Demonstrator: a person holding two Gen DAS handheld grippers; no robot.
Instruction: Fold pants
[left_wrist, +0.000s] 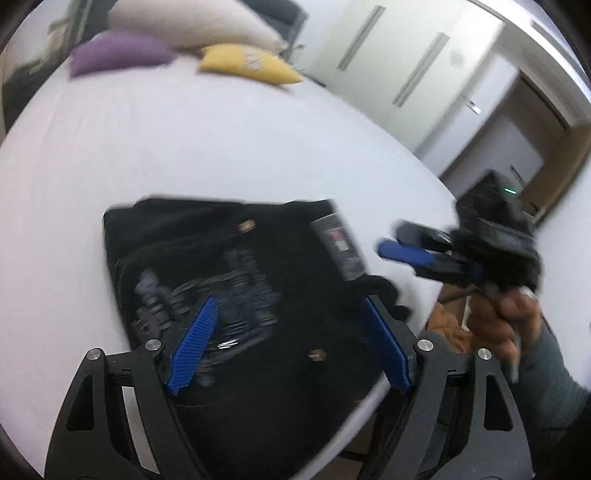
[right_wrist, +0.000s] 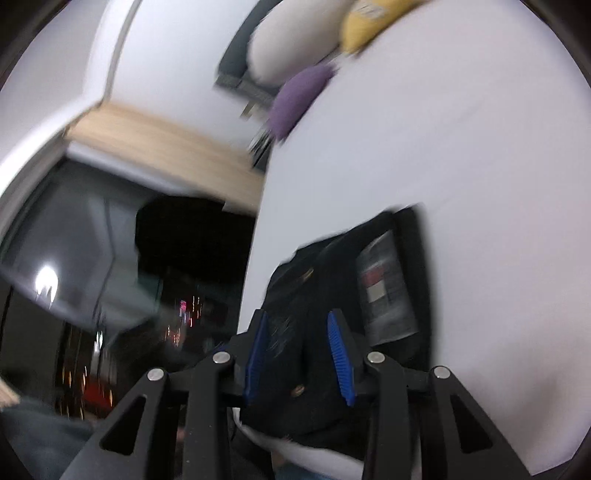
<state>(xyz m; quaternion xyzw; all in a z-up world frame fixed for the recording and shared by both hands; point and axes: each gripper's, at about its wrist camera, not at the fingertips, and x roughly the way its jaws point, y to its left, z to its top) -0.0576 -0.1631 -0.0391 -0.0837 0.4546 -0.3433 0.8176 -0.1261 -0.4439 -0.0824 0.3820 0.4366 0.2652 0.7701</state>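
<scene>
The pants (left_wrist: 229, 280) are black, soft-looking cloth gathered into a rough, blocky rectangle on the smooth white sheet of the bed (left_wrist: 192, 147), near its edge. Small brass-coloured studs dot the fabric, a pale printed graphic covers one panel, and a grey rectangular label (left_wrist: 341, 247) with a red and a white patch lies near one border (its writing is too blurred to read). The left hand-held gripper (left_wrist: 291, 343), black plastic with ribbed blue pads, hovers over the pants with its fingers spread wide and nothing between them. The right hand-held gripper (right_wrist: 301, 354) sits at the bed's edge, fingers parted, with the pants lying beyond and between them; whether it touches the cloth cannot be told. A purple cushion (left_wrist: 118, 51), a yellow cushion (left_wrist: 247, 62) and a cream pillow (left_wrist: 192, 22) lie at the far end.
</scene>
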